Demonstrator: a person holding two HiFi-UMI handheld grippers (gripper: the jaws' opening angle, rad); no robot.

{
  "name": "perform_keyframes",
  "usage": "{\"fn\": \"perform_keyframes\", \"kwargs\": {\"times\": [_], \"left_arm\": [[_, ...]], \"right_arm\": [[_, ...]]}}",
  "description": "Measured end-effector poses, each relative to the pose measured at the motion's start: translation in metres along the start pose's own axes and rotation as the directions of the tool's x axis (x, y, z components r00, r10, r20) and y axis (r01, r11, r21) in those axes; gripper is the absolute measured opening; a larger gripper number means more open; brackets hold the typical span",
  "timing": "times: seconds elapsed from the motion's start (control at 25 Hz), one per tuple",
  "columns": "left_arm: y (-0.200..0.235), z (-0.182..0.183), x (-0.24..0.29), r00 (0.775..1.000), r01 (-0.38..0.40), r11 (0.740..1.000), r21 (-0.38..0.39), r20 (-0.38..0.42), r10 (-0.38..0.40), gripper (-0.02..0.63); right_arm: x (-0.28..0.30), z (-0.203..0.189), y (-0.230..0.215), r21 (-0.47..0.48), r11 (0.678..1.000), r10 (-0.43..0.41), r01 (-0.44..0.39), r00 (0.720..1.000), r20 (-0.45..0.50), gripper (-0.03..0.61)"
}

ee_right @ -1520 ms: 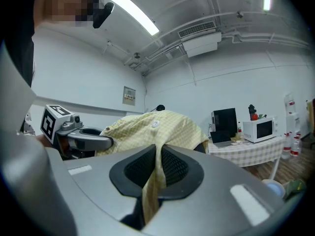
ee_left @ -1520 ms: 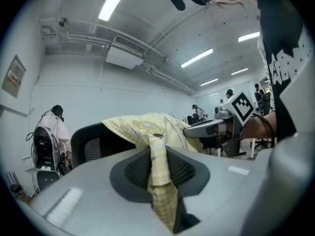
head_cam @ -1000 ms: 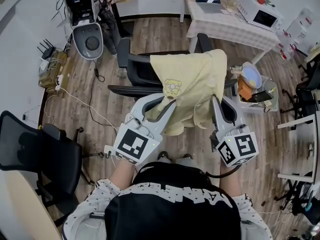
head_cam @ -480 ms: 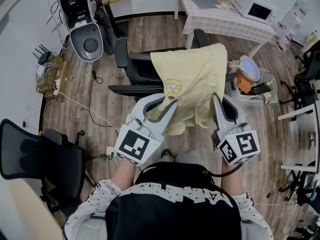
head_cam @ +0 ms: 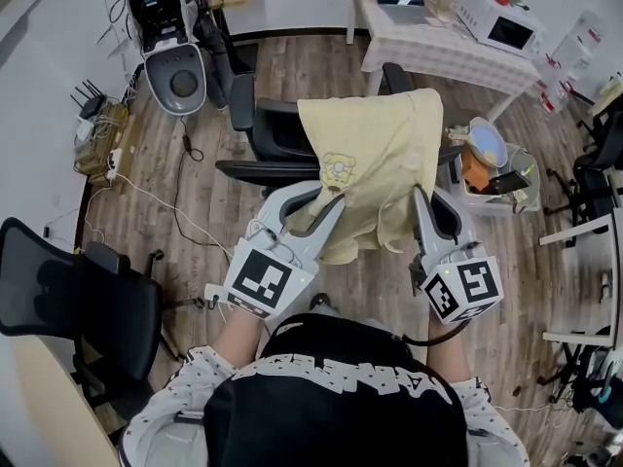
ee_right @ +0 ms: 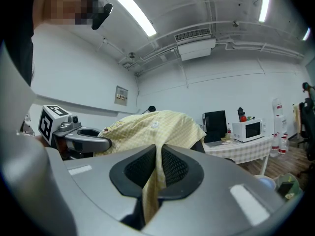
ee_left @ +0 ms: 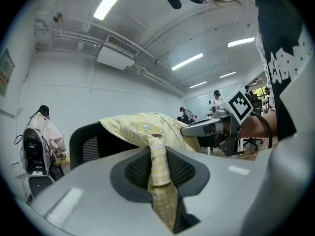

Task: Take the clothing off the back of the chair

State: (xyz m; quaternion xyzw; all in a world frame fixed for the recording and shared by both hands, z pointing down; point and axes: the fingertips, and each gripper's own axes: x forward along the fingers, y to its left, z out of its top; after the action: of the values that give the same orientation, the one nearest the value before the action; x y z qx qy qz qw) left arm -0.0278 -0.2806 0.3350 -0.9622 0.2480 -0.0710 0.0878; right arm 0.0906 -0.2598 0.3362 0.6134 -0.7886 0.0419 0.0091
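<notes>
A pale yellow checked garment (head_cam: 375,168) with a small cartoon patch lies draped over the back of a black office chair (head_cam: 268,136). My left gripper (head_cam: 329,202) is shut on the garment's near left edge, with a fold of cloth (ee_left: 158,166) pinched between its jaws. At the near right edge my right gripper (head_cam: 419,197) is shut on another fold (ee_right: 153,178). Both grippers point level toward the chair. The garment (ee_right: 152,127) still rests on the chair back.
A second black chair (head_cam: 78,305) stands at the left. Behind are a white machine (head_cam: 175,61) with cables, a table with a checked cloth (head_cam: 438,47), a laptop and a microwave (head_cam: 506,27). A small side table with a bowl (head_cam: 492,159) sits right of the chair.
</notes>
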Motion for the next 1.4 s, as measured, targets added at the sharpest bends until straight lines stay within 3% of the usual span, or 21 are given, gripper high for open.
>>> {"fn": "perform_keyframes", "kwargs": {"times": [0.84,1.4], "left_arm": [[-0.035,0.006,-0.017,0.995,-0.091,0.996,-0.019,-0.048,0.09,0.066],[-0.052,0.01,-0.022,0.991,-0.116,0.993,-0.007,-0.07,0.115,0.066]], "right_arm": [[-0.029,0.001,0.005,0.002,0.994,0.107,-0.107,0.994,-0.022,0.041],[-0.042,0.0,0.004,0.015,0.991,0.136,-0.136,0.991,-0.014,0.041]]}}
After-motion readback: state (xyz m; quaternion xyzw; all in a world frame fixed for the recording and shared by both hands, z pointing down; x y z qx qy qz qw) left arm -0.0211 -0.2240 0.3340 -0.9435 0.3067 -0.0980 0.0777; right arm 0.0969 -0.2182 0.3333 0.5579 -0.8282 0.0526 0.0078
